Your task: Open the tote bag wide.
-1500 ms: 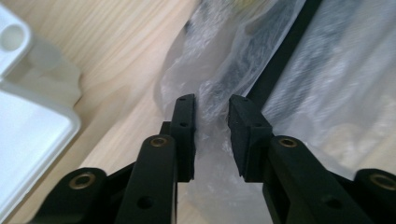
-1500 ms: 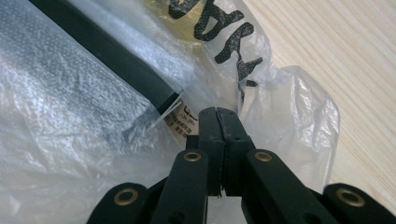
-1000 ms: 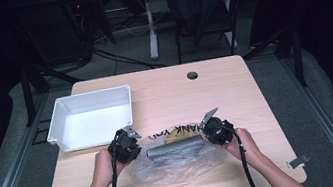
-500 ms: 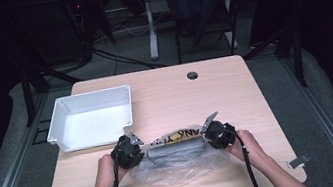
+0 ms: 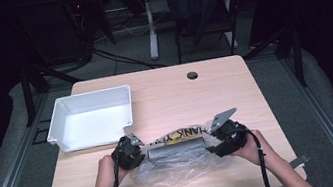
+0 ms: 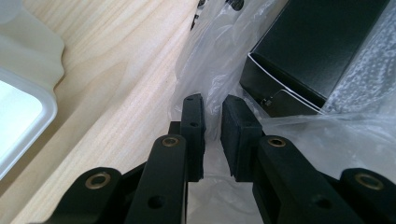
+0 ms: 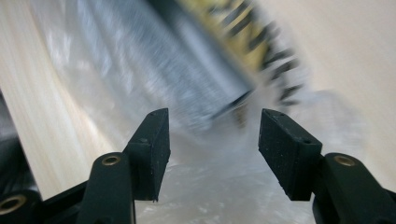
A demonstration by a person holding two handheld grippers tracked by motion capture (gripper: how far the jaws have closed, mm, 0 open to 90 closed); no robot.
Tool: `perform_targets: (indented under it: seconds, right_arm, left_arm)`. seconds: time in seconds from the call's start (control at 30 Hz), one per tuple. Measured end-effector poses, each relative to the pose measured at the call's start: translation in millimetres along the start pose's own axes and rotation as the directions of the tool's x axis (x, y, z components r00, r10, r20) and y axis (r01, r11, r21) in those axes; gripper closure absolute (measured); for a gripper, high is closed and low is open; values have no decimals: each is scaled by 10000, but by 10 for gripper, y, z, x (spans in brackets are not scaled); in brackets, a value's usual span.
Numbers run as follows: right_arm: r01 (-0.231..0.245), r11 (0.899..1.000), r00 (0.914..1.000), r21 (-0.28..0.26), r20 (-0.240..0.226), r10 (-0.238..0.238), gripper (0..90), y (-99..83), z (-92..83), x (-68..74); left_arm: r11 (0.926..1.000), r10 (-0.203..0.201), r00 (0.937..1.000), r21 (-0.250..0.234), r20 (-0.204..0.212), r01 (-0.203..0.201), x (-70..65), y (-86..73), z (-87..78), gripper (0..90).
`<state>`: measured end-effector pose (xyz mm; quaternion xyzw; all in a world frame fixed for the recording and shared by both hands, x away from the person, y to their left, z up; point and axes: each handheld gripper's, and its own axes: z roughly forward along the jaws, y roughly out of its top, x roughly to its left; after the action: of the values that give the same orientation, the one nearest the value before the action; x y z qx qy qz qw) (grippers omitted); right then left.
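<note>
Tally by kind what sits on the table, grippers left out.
White tray: 1
Clear plastic bag: 1
Dark box inside the bag: 1
Total: 3

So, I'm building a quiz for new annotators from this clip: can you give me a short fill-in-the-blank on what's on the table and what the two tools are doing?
1. The long dark box lies inside a clear ____ bag.
2. The left tool has its pads pinched on the ____ of that bag.
3. The right tool, whose jaws have just been opening, now stands ____ with nothing clamped.
4. The white tray sits toward the table's ____ side in the high view.

Missing words: plastic; film; open; left
</note>
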<state>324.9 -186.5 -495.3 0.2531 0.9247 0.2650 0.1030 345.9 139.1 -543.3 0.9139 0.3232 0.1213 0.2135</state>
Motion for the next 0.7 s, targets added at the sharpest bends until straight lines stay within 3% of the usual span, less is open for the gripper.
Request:
perform_targets:
  seconds: [0.07,0.17,0.23,0.3,0.5,0.7]
  right_arm:
    - [127,9975,9999,699,108,-135,470,-13,167,60]
    - [208,9908,9997,1341,125,-227,655,-58,314,48]
    - [207,9912,9996,1306,151,-229,784,-67,314,30]
    - [186,9923,9998,1227,-62,-180,853,-84,318,38]
    - [586,9797,9982,1916,-247,-548,897,-160,366,62]
    - [392,9693,9992,2426,-194,-355,900,-206,438,0]
  left_arm:
    - [10000,1,10000,-6,-12,-1,1,-3,-1,789]
    - [10000,19,10000,3,8,-19,3,-10,-1,789]
    - [10000,5,10000,10,6,-5,7,-15,3,789]
    - [10000,-7,10000,6,-29,7,9,-21,9,789]
    - [10000,-12,10000,59,-78,12,11,-34,10,790]
    - [9999,5,9999,110,-168,-3,26,-38,47,792]
